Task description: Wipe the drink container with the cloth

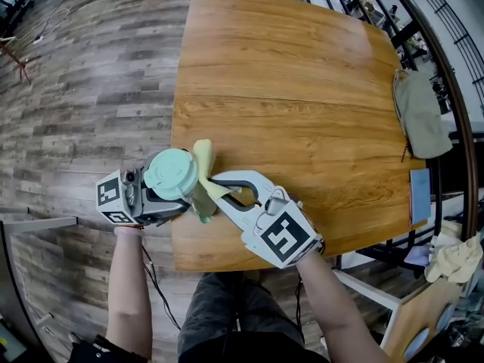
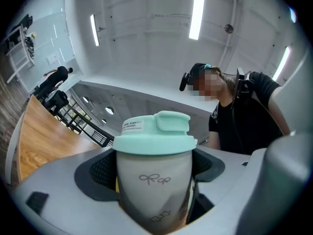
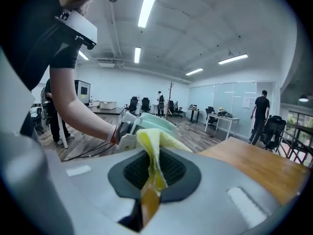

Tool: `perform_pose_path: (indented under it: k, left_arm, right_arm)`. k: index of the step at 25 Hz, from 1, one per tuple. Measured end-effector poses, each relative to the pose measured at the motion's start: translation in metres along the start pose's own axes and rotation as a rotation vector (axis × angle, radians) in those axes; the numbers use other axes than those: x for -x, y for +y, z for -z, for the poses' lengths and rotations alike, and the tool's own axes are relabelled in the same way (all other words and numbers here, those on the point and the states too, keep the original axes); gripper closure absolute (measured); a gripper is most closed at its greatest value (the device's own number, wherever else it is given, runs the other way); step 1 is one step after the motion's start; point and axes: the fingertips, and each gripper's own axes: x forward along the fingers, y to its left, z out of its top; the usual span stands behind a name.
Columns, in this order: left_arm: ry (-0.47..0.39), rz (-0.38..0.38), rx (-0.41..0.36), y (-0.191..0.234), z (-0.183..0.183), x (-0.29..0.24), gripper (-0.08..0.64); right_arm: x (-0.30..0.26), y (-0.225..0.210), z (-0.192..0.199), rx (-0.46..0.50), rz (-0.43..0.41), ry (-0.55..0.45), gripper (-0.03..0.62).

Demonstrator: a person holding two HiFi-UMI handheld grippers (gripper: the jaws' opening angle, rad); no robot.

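The drink container [image 1: 172, 174] is a pale cup with a mint-green lid, held over the table's near left corner. My left gripper [image 1: 184, 197] is shut on its body. In the left gripper view the cup [image 2: 154, 175] stands upright between the dark pads, bow print facing the camera. My right gripper [image 1: 221, 184] is shut on a yellow cloth [image 1: 204, 157], whose free end lies against the cup's right side. In the right gripper view the cloth [image 3: 151, 153] rises from the jaws of my right gripper [image 3: 149, 180] toward the mint lid [image 3: 156, 124].
The wooden table [image 1: 302, 89] stretches away ahead and to the right. A grey bag [image 1: 422, 112] hangs at its right edge, with a blue item [image 1: 420, 195] and a crumpled pale cloth [image 1: 454, 259] below. Wooden floor lies to the left.
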Motion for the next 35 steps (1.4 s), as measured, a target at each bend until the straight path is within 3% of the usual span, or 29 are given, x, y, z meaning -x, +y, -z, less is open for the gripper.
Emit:
perform_pose_path:
  k: [8, 18, 26, 29, 35]
  left_arm:
    - [0.084, 0.032, -0.066, -0.012, 0.008, -0.004, 0.143]
    - [0.156, 0.032, -0.135, -0.026, 0.016, -0.018, 0.143]
    - [0.241, -0.035, -0.218, -0.036, 0.03, -0.028, 0.143]
    - [0.257, -0.074, -0.253, -0.043, 0.036, -0.032, 0.143]
    - [0.28, -0.136, -0.311, -0.053, 0.045, -0.033, 0.143]
  right_arm:
    - [-0.006, -0.004, 0.011, 0.031, -0.004, 0.036, 0.568]
    - [-0.002, 0.023, 0.081, -0.013, -0.034, 0.172, 0.568]
    - [0.005, 0.045, 0.114, -0.051, -0.064, 0.221, 0.568]
    - [0.018, 0.046, 0.112, -0.069, -0.045, 0.197, 0.568]
    - [0.047, 0.024, 0.083, -0.145, 0.063, 0.055, 0.568]
